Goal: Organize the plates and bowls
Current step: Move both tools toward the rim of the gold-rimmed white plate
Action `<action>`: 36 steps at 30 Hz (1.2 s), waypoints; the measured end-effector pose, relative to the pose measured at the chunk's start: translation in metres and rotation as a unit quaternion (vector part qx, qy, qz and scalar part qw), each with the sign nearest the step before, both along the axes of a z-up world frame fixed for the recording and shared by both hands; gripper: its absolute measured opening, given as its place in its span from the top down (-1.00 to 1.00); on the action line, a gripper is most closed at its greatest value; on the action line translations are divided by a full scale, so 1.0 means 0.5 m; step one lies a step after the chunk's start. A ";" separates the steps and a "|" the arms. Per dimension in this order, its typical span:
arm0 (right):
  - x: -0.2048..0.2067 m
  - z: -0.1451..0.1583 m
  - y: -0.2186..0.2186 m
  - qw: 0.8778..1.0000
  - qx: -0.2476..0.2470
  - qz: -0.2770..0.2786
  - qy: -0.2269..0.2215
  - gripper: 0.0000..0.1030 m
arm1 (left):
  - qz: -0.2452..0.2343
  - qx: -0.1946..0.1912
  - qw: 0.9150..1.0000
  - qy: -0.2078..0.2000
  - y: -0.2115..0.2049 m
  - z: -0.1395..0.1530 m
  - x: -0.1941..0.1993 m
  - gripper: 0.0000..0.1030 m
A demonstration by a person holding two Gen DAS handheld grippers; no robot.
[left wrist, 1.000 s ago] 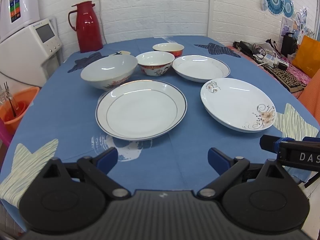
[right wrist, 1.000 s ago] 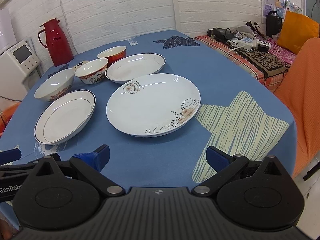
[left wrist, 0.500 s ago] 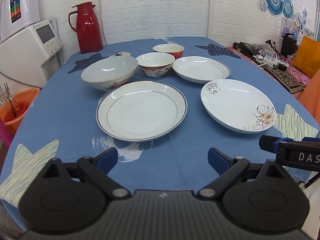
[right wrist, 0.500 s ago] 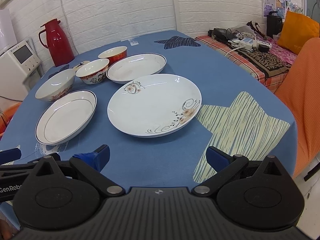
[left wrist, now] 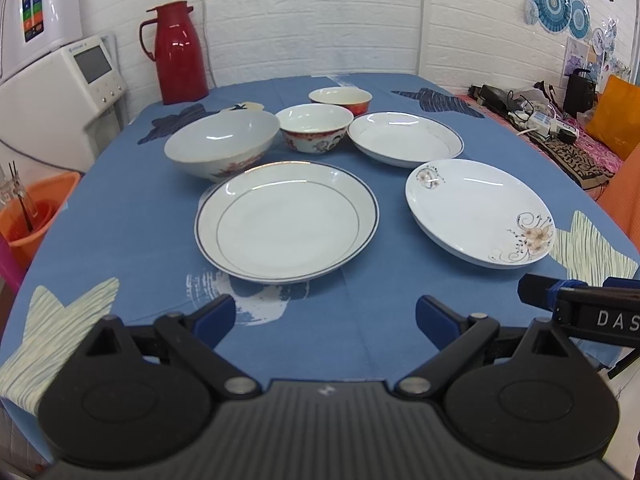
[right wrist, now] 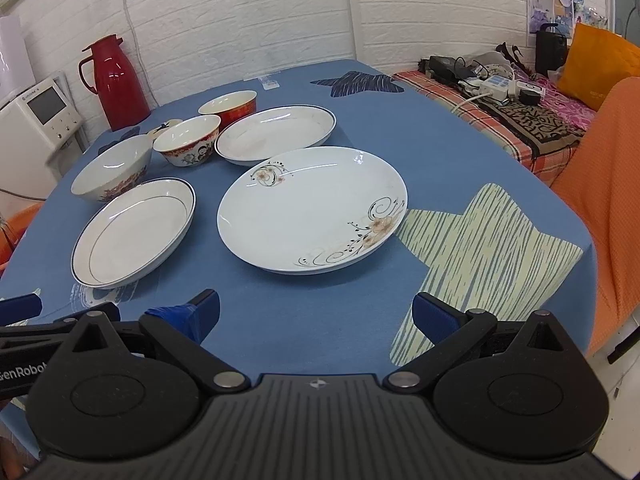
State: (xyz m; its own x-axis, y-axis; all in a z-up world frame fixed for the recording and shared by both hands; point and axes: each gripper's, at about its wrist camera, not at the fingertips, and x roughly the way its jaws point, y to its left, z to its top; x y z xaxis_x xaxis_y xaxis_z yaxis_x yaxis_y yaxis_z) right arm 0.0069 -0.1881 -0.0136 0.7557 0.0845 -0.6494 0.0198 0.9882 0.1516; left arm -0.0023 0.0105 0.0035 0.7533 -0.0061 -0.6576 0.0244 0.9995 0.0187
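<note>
Sitting flat beside the flowered plate (right wrist: 312, 210), navy-rimmed plate (left wrist: 286, 220) showing bare cloth all round; left gripper (left wrist: 326, 318) and right gripper (right wrist: 316, 312) hovering wide open, gripping nothing

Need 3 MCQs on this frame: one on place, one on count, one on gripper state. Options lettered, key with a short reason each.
1. Where does the red thermos stand?
A. at the far left of the table, by the wall
B. between the two near plates
C. inside the large bowl

2. How many bowls are on the blue tablecloth?
A. one
B. three
C. five

3. What state is the left gripper in?
A. shut on a plate
B. shut on nothing
C. open, holding nothing

Key:
1 A: it stands beyond every dish, next to the brick wall.
2 B: the large white bowl, the patterned bowl and the red bowl; the other three dishes are plates.
3 C: its blue fingertips are spread wide over bare cloth, short of the gold-rimmed plate. The right gripper is open too.
</note>
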 end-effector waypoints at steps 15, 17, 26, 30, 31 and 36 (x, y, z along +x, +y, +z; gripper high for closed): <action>0.024 -0.007 0.005 1.000 0.003 0.006 0.011 -0.76 | 0.026 -0.011 1.000 -0.009 0.050 0.010 0.016 -0.88; 0.029 -0.001 0.006 1.000 0.006 0.008 0.006 -0.76 | 0.030 -0.010 0.999 -0.011 0.064 0.015 0.026 -0.88; 0.090 0.036 0.070 0.995 0.023 0.094 -0.032 -0.76 | 0.061 -0.010 0.998 -0.019 0.152 0.028 0.073 -0.88; 0.128 0.042 0.098 0.992 0.022 0.122 -0.034 -0.76 | 0.069 -0.006 0.997 -0.019 0.193 0.026 0.102 -0.88; 0.137 0.043 0.104 0.991 0.022 0.129 -0.037 -0.76 | 0.070 -0.001 0.997 -0.021 0.201 0.026 0.109 -0.88; 0.193 0.042 0.141 0.983 0.019 0.175 -0.044 -0.76 | 0.064 -0.014 0.998 -0.015 0.235 0.018 0.161 -0.88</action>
State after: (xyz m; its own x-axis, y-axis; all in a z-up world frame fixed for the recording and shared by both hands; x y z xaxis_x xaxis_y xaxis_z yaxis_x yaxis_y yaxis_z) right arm 0.1035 -0.1177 0.0076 0.7293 0.3727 -0.5737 -0.3354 0.9257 0.1750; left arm 0.0781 0.1281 0.0127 0.7688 0.0743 -0.6351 -0.1042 0.9945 -0.0098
